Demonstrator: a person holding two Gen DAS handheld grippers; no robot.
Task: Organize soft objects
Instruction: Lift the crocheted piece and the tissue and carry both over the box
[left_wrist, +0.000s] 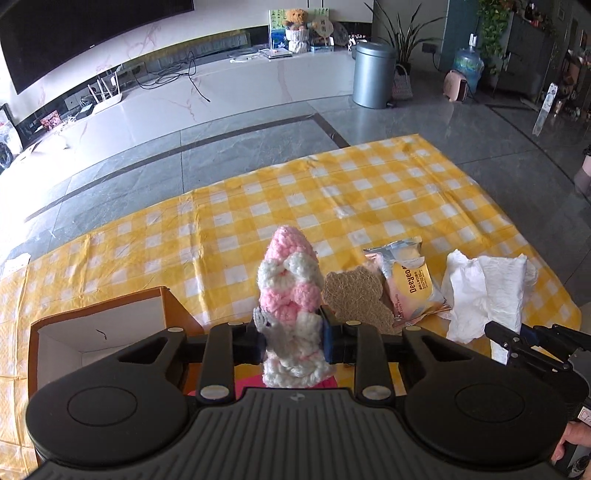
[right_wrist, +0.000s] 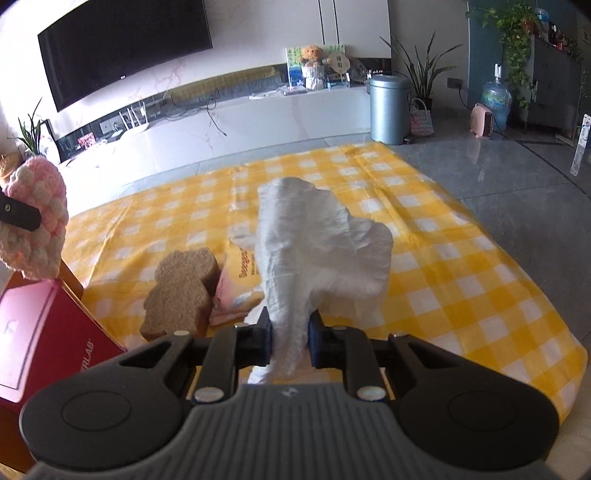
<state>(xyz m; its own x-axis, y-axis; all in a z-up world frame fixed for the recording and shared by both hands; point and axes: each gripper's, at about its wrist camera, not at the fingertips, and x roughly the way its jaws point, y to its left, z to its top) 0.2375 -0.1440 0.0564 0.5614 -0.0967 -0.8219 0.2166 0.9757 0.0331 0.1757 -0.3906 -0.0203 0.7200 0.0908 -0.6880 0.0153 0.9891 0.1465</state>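
My left gripper (left_wrist: 293, 339) is shut on a pink and white crocheted piece (left_wrist: 290, 288), held upright above the table beside the open cardboard box (left_wrist: 99, 332); the piece also shows in the right wrist view (right_wrist: 35, 221). My right gripper (right_wrist: 290, 341) is shut on a white crumpled cloth (right_wrist: 321, 243), lifted off the yellow checked tablecloth (right_wrist: 461, 280); the cloth also shows in the left wrist view (left_wrist: 487, 291). A brown bear-shaped sponge (right_wrist: 181, 291) and a packaged snack (right_wrist: 240, 280) lie on the table between the grippers.
A red lid or box panel (right_wrist: 48, 332) lies at the left by the cardboard box. Beyond the table are a grey floor, a metal bin (right_wrist: 389, 107), a TV wall and plants. The table's right edge (right_wrist: 569, 332) is close.
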